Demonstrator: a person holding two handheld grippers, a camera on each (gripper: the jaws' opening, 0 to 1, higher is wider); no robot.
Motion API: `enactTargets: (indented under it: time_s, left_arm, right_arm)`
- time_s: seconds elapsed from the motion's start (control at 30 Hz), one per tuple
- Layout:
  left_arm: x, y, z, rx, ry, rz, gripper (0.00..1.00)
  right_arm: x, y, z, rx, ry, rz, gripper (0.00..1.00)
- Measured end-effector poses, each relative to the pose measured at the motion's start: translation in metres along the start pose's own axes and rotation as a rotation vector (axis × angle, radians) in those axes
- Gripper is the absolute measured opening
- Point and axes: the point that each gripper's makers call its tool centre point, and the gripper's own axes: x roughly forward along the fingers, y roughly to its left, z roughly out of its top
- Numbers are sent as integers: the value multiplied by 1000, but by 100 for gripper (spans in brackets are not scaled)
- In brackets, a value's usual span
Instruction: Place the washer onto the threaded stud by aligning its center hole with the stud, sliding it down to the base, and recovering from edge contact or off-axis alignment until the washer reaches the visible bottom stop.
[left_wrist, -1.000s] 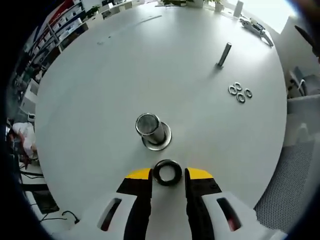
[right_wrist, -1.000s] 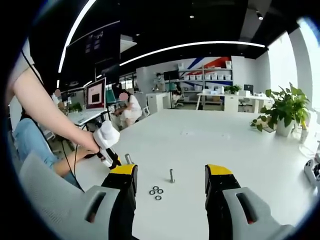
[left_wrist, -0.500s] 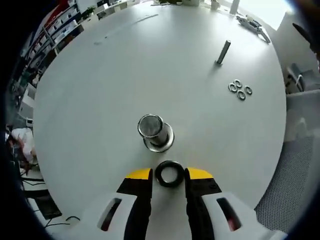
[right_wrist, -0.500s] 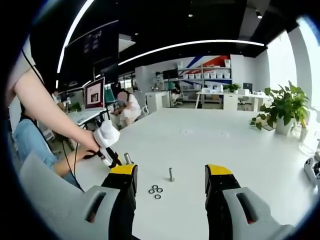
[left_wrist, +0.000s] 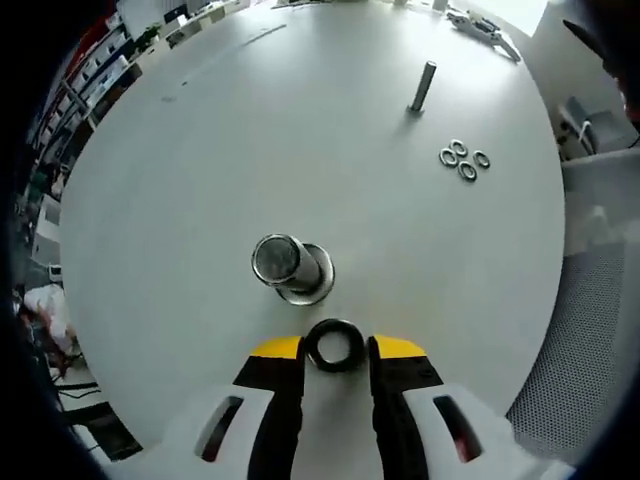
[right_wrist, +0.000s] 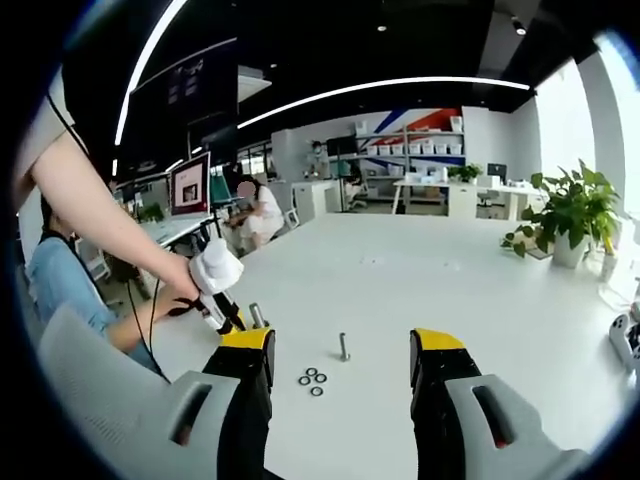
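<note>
Seen from above in the left gripper view, the thick metal stud (left_wrist: 283, 264) stands upright on its round base flange on the white table (left_wrist: 200, 150). My left gripper (left_wrist: 335, 347) is shut on a dark ring washer (left_wrist: 335, 345), held just short of the stud's base, to its lower right. In the right gripper view my right gripper (right_wrist: 340, 345) hangs open over the table with nothing between its jaws. Far off to the left there, the left gripper (right_wrist: 218, 285) in a person's hand hovers beside the stud (right_wrist: 255, 315).
A slim bolt (left_wrist: 422, 87) stands upright further out on the table, with several small loose washers (left_wrist: 462, 160) beside it; the same bolt (right_wrist: 343, 347) and washers (right_wrist: 312, 380) lie ahead of the right gripper. A potted plant (right_wrist: 570, 225) is at the table's far right. People sit at desks behind.
The left gripper view has shifted slightly, so the stud now sits a little more to the left of the held washer. The right gripper is unchanged.
</note>
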Motion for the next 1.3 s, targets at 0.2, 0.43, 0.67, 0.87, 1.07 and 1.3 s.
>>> enactTargets:
  time_s: [0.2, 0.43, 0.67, 0.87, 1.07, 1.3]
  left_arm:
    - [1, -3, 2, 60, 2, -12, 21]
    - [1, -3, 2, 84, 21, -21, 21]
    - [0, -4, 1, 77, 11, -15, 20]
    - [-1, -4, 1, 44, -20, 3, 20]
    - [-2, -10, 4, 5, -50, -24, 0]
    - [6, -9, -8, 9, -20, -14, 0]
  right_arm:
    - [0, 0, 0, 0, 1, -1, 57]
    - [0, 1, -2, -1, 7, -1, 57]
    - [0, 1, -3, -4, 13, 0, 57]
    - [0, 0, -3, -4, 13, -3, 57]
    - [0, 1, -3, -2, 12, 0, 57]
    - [0, 1, -3, -3, 13, 1, 57]
